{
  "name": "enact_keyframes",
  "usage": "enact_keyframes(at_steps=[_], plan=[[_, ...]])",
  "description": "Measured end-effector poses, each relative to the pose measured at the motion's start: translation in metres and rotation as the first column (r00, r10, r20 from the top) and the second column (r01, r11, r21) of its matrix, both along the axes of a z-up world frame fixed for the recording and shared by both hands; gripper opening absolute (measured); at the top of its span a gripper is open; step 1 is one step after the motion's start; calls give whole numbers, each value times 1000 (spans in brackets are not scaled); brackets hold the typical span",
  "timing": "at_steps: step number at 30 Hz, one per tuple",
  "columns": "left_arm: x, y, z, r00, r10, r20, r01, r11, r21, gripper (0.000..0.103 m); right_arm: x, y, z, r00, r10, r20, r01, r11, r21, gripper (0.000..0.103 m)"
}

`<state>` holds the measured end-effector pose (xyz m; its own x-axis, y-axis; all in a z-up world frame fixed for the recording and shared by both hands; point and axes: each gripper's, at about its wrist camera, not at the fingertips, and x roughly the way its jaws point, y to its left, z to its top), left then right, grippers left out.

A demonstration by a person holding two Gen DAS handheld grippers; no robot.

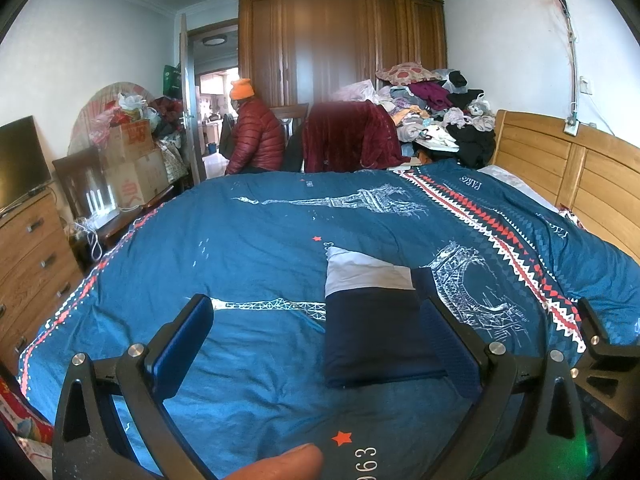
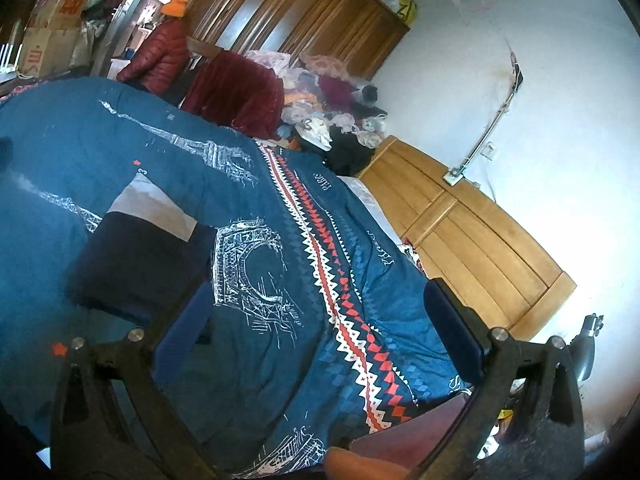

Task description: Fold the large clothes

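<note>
- Left gripper (image 1: 320, 340) was spread wide, jaws well apart, nothing between the pads; it hovered above the bed. A fingertip (image 1: 280, 462) of the holding hand showed at the bottom edge of the left wrist view.
- Right gripper (image 2: 320, 328) was likewise spread wide and empty, tilted relative to the bed; its blue-padded fingers (image 2: 452, 336) framed the patterned cover only.
- Folded garment (image 1: 376, 332) lay flat on the bed cover, a compact rectangle, dark navy at the near part with a pale grey panel at the far end. In the left wrist view it sat between the left gripper's fingers but below them, not pinched. In the right wrist view the same garment (image 2: 132, 256) lay just left of the right gripper's left finger.
- Bed cover (image 1: 260, 240) was teal-blue with white tower prints and a red-white zigzag band, spread over the whole bed.
- Wooden headboard (image 1: 560, 168) stood at the right side of the bed.
- Beyond the bed: a heap of mixed clothes (image 1: 436, 116), a dark red garment (image 1: 348, 136) draped over a chair.
- A person in a red puffer jacket and orange cap (image 1: 256, 136) sat facing away, near the doorway.
- Brown wardrobe (image 1: 340, 44) stood against the far wall; cardboard boxes (image 1: 132, 160) were stacked at the left.
</note>
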<state>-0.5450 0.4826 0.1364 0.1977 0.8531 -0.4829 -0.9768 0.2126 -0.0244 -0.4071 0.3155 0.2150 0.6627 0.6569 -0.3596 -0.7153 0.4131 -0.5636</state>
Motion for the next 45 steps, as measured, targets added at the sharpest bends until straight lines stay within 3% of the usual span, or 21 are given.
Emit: enact_keyframes(at_steps=[28,32,33,36,40,43,45], plan=[[-10,6,-10,1000,2,-8,-2,1000,-13,103,-4,7,-10,999,22,-24,-23,999,-48,103],[-8,6,-10,1000,3,-7,-3,1000,-13,103,0,8,-8,994,45,-96,-50,997,-52,103],[-8,6,-10,1000,2,-8,-2,1000,-14,103,3,7,-7,984,72,-164,-81,996,-47,103],[-10,7,-13,1000,5,-11,-5,1000,-20,103,21,8,-7,879,156,-451,-185,982,-22,103],[-11,10,-22,1000,11,-19,-12,999,-37,103,30,12,-12,788,183,-588,-229,974,-3,103],[-12,12,-26,1000,12,-24,-13,999,-49,103,31,14,-14,750,189,-634,-234,972,13,103],[-12,12,-28,1000,13,-25,-14,998,-56,103,31,15,-13,745,187,-640,-228,973,18,103]])
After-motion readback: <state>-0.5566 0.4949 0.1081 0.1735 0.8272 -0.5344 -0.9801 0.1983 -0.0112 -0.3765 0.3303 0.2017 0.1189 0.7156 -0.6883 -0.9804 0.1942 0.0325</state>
